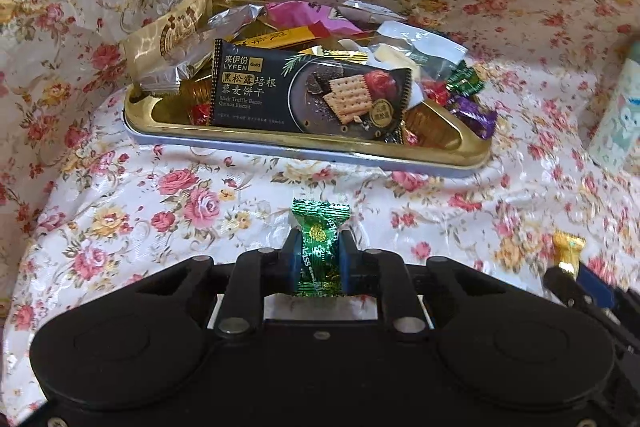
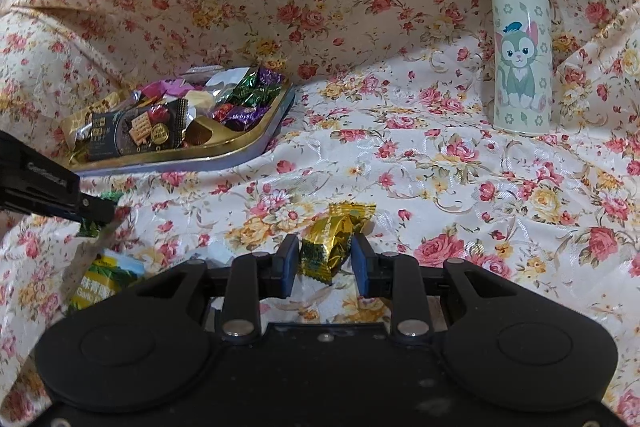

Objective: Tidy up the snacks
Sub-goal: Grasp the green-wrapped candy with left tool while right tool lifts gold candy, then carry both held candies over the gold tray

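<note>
While both grippers sit low over the floral satin cloth [image 2: 400,155], each has a wrapped sweet between its fingers. Left gripper [image 1: 319,255]: blue pads pressed against the sides of a small green foil-wrapped candy [image 1: 319,247], held mid-body with the crimped end pointing far, toward the tray. Right gripper [image 2: 325,259]: jaws part-spread, straddling a small gold foil-wrapped candy [image 2: 334,243] that lies on the cloth; the left pad looks to touch the wrapper, a gap shows at the right pad, so not yet clamped.

Shallow gold metal tray [image 1: 280,141] lies far centre in the left view, far left in the right view, already heaped with mixed snacks; a black biscuit packet [image 1: 312,95] leans along its near side.

Handling, as judged: both candies light, foil slick and crinkly, wrapper soft around a firmer core. Best hold is across the body, not the twisted ends, which would likely slip or tear. Modest squeeze should do.

Pose: both grippers level, fingers aimed far; the left one shows at the left edge of the right view. A yellow-green snack packet [image 2: 104,279] lies near left. A cream cat-print flask [image 2: 520,43] stands upright, far right, well apart.
</note>
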### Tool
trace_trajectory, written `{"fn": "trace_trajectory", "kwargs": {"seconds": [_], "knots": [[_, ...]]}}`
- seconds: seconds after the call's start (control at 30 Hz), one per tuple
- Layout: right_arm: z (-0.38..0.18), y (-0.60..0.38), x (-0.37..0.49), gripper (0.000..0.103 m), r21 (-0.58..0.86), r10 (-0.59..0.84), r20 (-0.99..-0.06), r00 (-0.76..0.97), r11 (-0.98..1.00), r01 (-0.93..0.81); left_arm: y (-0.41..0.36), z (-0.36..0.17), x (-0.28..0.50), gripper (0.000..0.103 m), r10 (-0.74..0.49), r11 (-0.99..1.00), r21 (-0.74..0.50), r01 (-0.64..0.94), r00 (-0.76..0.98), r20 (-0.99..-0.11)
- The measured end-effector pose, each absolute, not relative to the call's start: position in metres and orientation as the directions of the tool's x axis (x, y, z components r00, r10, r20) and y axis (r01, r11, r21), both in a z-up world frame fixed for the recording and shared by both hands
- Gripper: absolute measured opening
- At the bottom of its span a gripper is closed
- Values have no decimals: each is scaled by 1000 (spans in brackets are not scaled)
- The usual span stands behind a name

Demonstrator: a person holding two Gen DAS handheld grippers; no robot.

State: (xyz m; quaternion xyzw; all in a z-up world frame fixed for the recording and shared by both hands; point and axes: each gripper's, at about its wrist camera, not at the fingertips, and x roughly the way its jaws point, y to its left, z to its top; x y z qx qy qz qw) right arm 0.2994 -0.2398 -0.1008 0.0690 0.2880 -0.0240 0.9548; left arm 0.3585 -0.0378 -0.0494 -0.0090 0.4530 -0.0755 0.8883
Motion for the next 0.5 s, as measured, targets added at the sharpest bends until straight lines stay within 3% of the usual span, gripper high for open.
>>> {"fn": "trace_trajectory", "kwargs": {"seconds": [0.17,0.5], "knots": [[-97,-238,298,40,115,-8,-574,819,989,90,-38,-47,347,25,-162,984,-83,160,582,-797],[-92,-233,314,41,86,-42,-622,782,989,121,-31,-29,316,25,-214,971,-100,216,604,-768]]}}
